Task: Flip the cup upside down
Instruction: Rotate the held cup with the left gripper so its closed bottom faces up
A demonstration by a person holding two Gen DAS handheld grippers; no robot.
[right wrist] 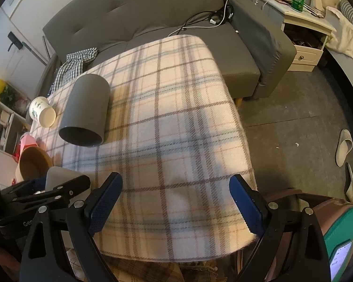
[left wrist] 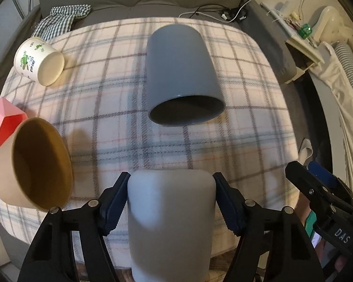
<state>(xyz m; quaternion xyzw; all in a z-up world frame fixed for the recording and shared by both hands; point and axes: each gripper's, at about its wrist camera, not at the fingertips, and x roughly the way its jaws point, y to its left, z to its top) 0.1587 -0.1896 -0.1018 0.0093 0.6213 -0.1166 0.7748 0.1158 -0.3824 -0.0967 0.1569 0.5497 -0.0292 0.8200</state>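
My left gripper point(left wrist: 171, 199) is shut on a pale grey cup point(left wrist: 170, 223), its closed base pointing forward over the near edge of the plaid-covered table point(left wrist: 247, 122). The same cup point(right wrist: 58, 175) and left gripper show at the lower left of the right wrist view. A dark grey cup point(left wrist: 180, 75) lies on its side at the table's middle, its mouth toward me; it also shows in the right wrist view point(right wrist: 86, 110). My right gripper point(right wrist: 175, 202) is open and empty above the table's near right part.
A brown paper bowl point(left wrist: 35, 164) lies tilted at the left edge, beside a red-pink box point(left wrist: 7, 122). A white printed paper cup point(left wrist: 38, 61) lies on its side at the far left. A grey sofa point(right wrist: 153, 23) stands behind. A nightstand point(right wrist: 301, 30) and slipper point(right wrist: 343, 148) are to the right.
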